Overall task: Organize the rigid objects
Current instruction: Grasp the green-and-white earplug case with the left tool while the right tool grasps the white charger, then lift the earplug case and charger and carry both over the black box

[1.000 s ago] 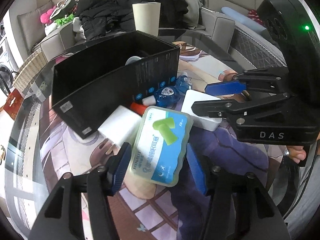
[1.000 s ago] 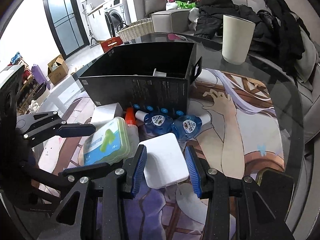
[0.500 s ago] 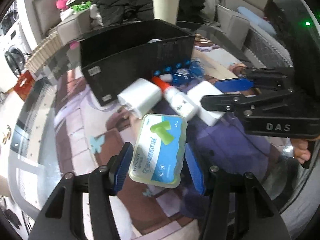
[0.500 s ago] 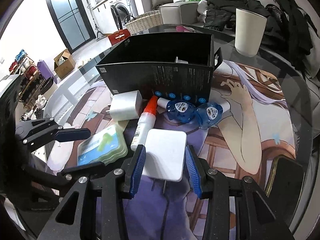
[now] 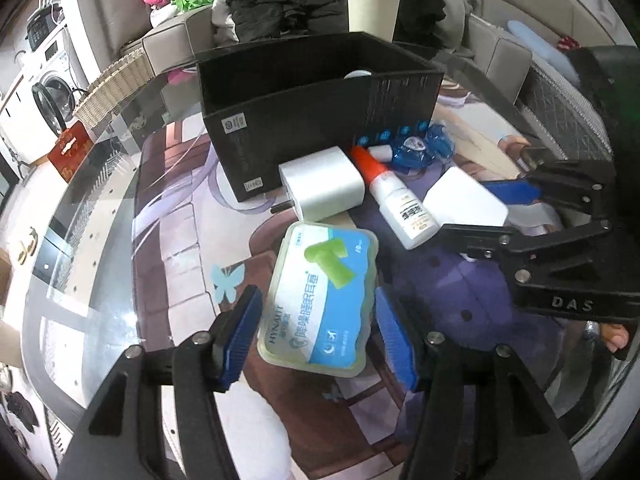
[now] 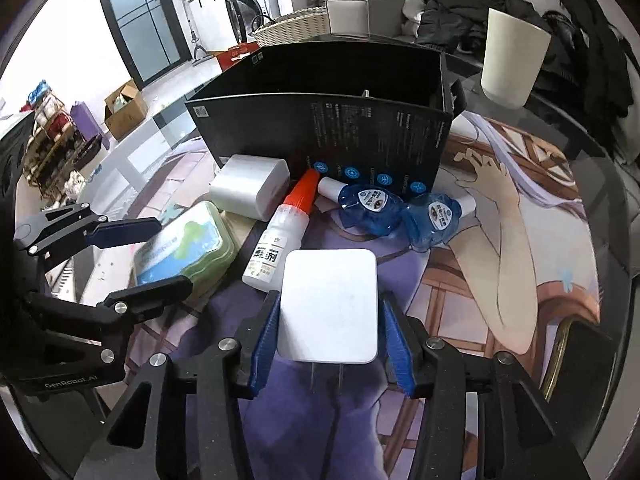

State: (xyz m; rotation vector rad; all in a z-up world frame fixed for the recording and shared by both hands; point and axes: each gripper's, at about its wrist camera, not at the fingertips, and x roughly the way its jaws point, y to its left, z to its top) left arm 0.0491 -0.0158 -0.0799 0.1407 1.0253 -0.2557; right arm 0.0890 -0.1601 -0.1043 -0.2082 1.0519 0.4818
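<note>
My left gripper (image 5: 316, 338) is shut on a green earplug case with a blue label (image 5: 320, 300) and holds it above the mat. My right gripper (image 6: 329, 344) is shut on a flat white charger (image 6: 330, 306), its prongs pointing down, lifted off the mat. An open black box (image 5: 320, 120) stands behind, also in the right wrist view (image 6: 332, 128). In front of it lie a white power adapter (image 5: 322, 188), a glue bottle with an orange cap (image 5: 394, 198) and two blue eye-drop bottles (image 6: 400, 212).
A cream cup (image 6: 514, 58) stands on the glass table behind the box. A printed mat (image 6: 500, 216) covers the table's middle. A sofa with dark clothes (image 5: 300, 0) is beyond. The table edge curves at left (image 5: 80, 240).
Both grippers have lifted and pulled back from the box with their objects, which are now off the mat. The adapter and glue bottle are uncovered.
</note>
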